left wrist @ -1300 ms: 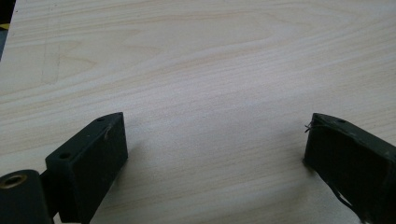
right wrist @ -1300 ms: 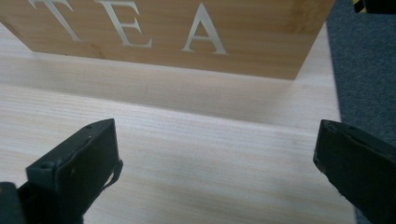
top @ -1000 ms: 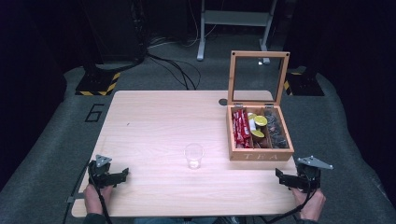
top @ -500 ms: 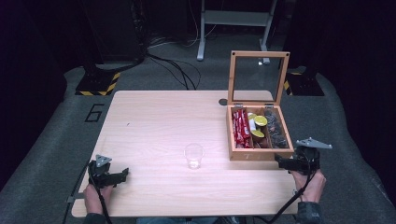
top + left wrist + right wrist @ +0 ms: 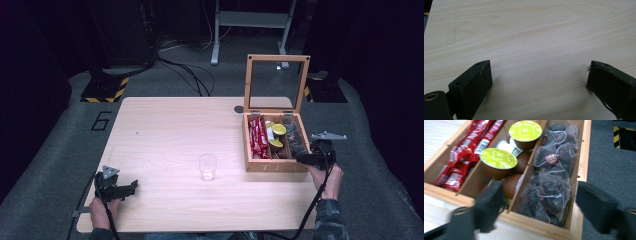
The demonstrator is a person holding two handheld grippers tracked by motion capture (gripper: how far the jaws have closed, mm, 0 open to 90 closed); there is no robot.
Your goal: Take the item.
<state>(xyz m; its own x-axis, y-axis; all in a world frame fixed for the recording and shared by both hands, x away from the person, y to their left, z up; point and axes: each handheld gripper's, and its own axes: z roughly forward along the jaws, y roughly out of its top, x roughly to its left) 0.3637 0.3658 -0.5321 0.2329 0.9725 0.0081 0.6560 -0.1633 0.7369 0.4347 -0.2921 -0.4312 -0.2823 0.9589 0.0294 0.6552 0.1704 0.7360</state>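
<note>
A wooden tea box (image 5: 260,165) stands at the table's right with its glass lid (image 5: 276,82) upright. It holds red sachets (image 5: 461,152), green-lidded capsules (image 5: 498,158) and dark tea bags (image 5: 551,185) in three compartments. My right gripper (image 5: 302,159) hovers over the box's near right corner. In the right gripper view its jaws (image 5: 542,207) straddle the tea-bag compartment; they have just been closing, they are still apart, and nothing is pressed between them. My left gripper (image 5: 127,189) rests open at the table's near left, with bare wood between its jaws (image 5: 539,82).
A clear plastic cup (image 5: 207,166) stands upright near the table's middle, left of the box. The table (image 5: 165,130) has a round hole (image 5: 239,109) near its far edge. Grey floor, cables and black stands surround it.
My right gripper has moved away from the table's near edge and risen, from the near right corner to the box's front right corner. The left gripper has stayed put.
</note>
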